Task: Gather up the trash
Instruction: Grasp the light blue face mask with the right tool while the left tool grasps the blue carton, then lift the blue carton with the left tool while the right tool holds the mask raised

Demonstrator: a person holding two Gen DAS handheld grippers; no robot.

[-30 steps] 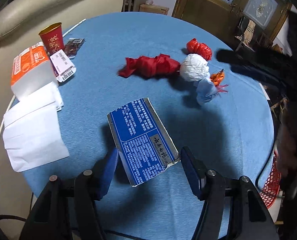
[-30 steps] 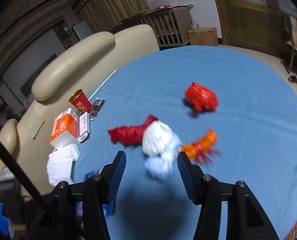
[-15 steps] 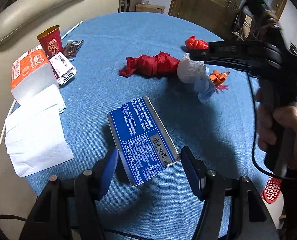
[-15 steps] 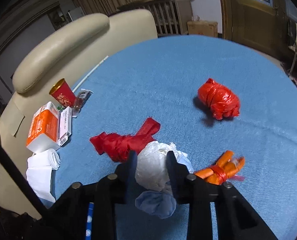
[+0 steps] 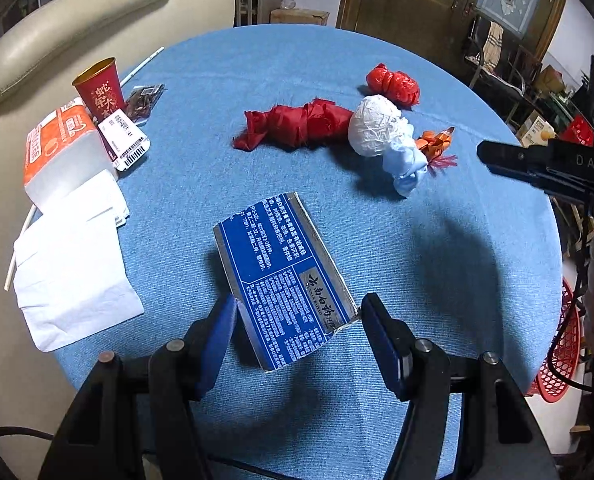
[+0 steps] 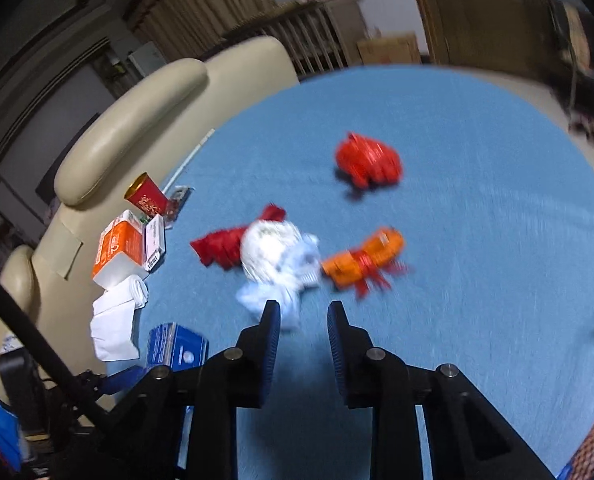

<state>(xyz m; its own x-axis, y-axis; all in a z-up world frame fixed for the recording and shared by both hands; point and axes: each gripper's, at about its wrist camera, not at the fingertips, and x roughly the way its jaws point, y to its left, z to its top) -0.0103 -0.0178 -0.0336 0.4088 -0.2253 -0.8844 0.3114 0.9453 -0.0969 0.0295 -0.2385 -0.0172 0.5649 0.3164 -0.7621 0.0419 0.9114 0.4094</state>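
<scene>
Between the parted pads of the left gripper (image 5: pixel 297 334), a blue carton (image 5: pixel 283 276) is held at its near end above the blue table (image 5: pixel 257 60). Farther right, crumpled wrappers (image 5: pixel 381 128) lie clustered; the right gripper (image 6: pixel 303 320) is drawn nearly closed, apparently empty.

Matt blue woven tablecloth (image 5: pixel 377 60), glossy printed blue carton (image 5: pixel 283 276) with silvery foil edges, crinkled shiny red plastic bundle (image 5: pixel 395 86), crumpled white plastic ball (image 5: pixel 377 126), soft matt white tissue (image 5: pixel 69 272), smooth cream leather chair (image 5: pixel 77 12), varnished wooden door (image 5: pixel 409 4).
</scene>
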